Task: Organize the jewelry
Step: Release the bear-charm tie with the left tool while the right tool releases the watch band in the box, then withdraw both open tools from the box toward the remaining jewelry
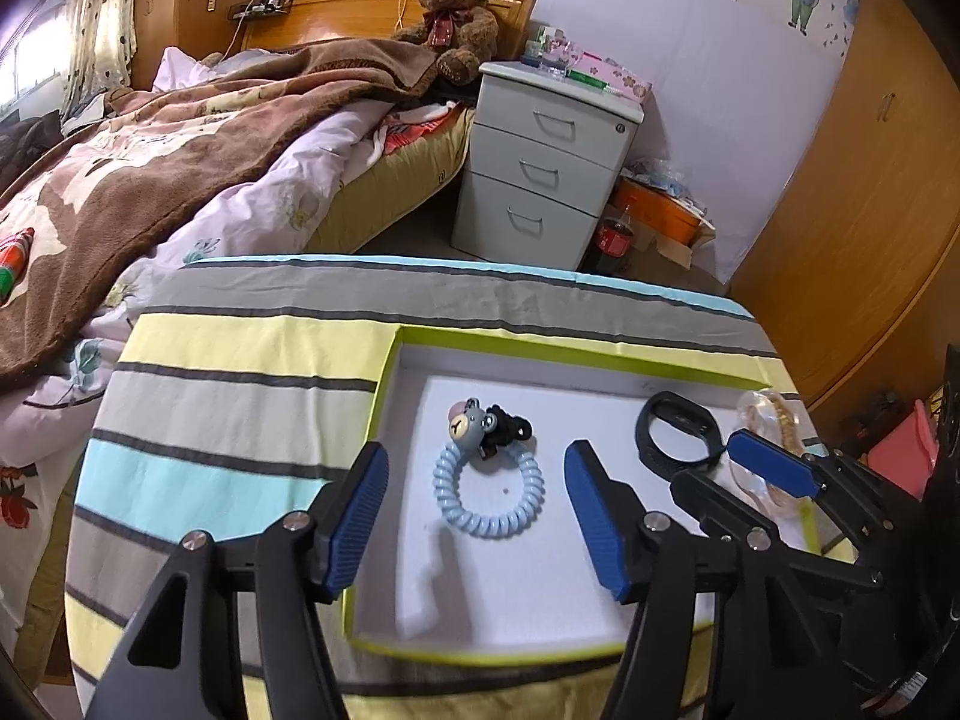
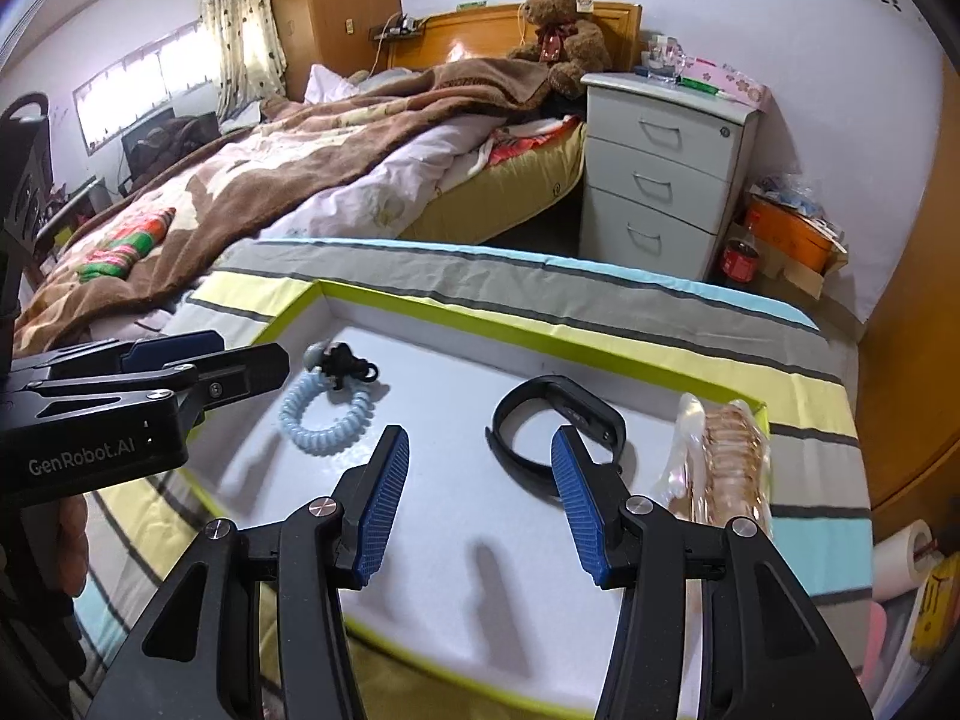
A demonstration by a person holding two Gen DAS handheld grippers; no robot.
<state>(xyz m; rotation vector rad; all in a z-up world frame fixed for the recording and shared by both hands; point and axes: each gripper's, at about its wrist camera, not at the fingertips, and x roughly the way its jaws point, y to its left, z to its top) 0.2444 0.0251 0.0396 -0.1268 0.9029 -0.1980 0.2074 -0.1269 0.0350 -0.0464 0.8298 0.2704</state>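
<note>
A white tray with a lime-green rim lies on a striped cloth. Inside it, a pale blue spiral hair tie with a bear charm and a black clip rests at the left. A black wristband lies to its right. A clear packet with a gold-pink chain sits at the tray's right edge. My left gripper hovers open over the hair tie, holding nothing. My right gripper stands open above the tray near the wristband, also with nothing in it.
The cloth-covered table ends at a bed with a brown blanket on the left. Beyond stand a grey three-drawer nightstand, a teddy bear and a cola bottle. A wooden wardrobe fills the right.
</note>
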